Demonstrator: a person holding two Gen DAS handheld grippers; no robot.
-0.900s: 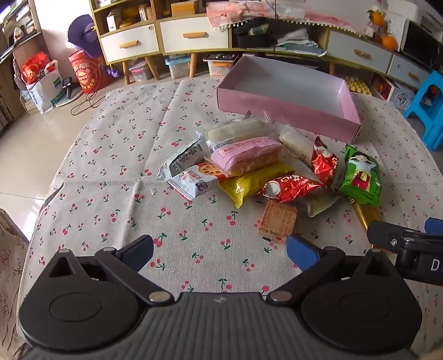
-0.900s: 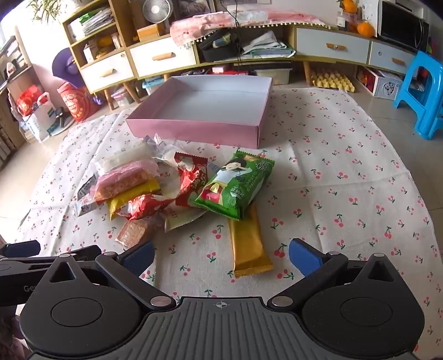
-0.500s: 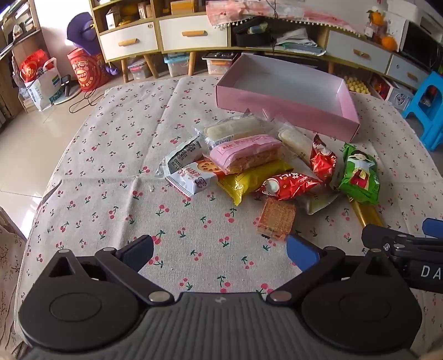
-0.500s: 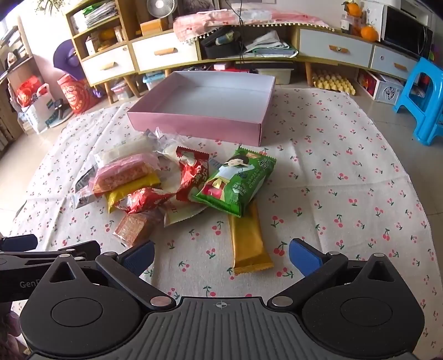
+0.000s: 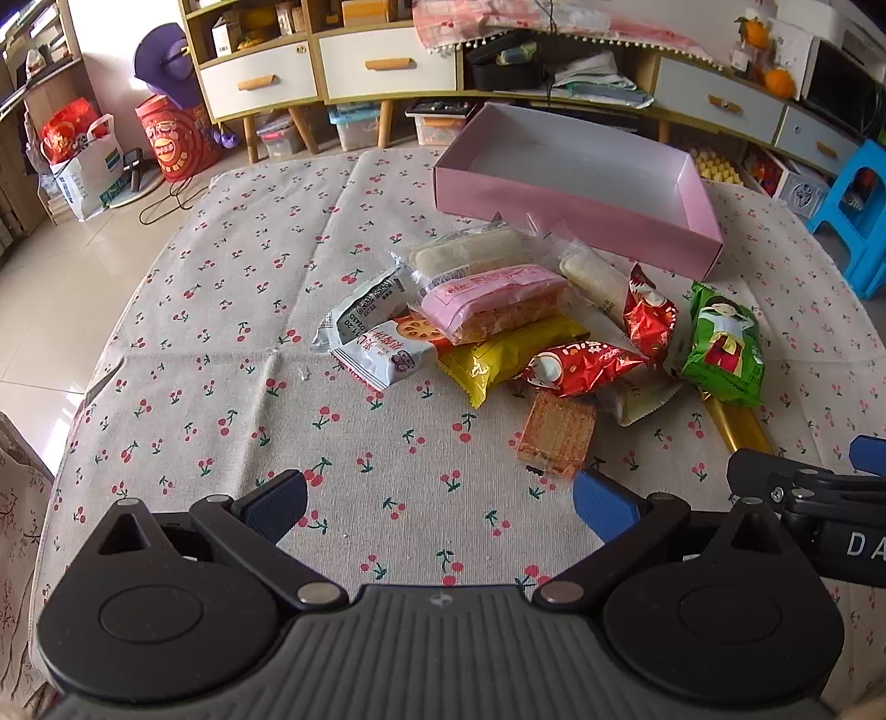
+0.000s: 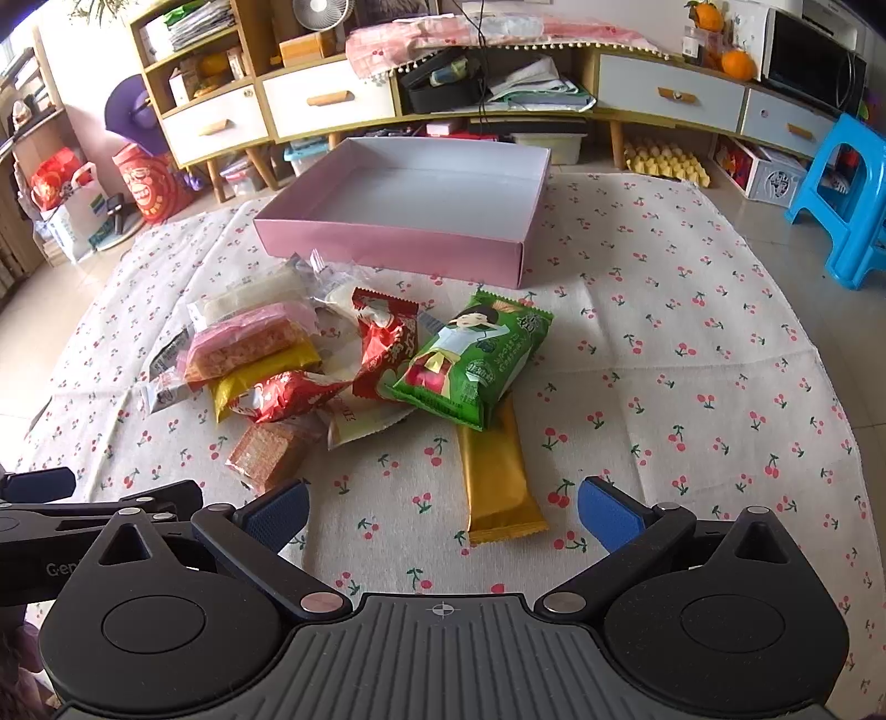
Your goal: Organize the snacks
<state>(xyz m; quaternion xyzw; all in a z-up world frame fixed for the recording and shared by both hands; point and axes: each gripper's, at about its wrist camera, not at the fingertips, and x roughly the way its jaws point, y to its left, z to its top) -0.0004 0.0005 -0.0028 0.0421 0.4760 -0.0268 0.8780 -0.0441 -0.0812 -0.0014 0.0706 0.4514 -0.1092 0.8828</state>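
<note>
A blue stool (image 6: 847,205) stands beside the cherry-print tablecloth (image 6: 692,360), drawers (image 6: 326,102) behind.

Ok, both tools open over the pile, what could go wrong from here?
The green packet lies on the gold bar, so pulling the bar may drag it. The two red packets overlap other wrappers; a grab may lift two. The right tool and left tool sit close and could collide.

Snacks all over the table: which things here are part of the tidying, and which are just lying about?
Part of the job:
snack pile
green packet
gold bar
pink box
left tool, open
right tool, open

Just lying about:
blue stool
red bag
oranges
fan
</note>
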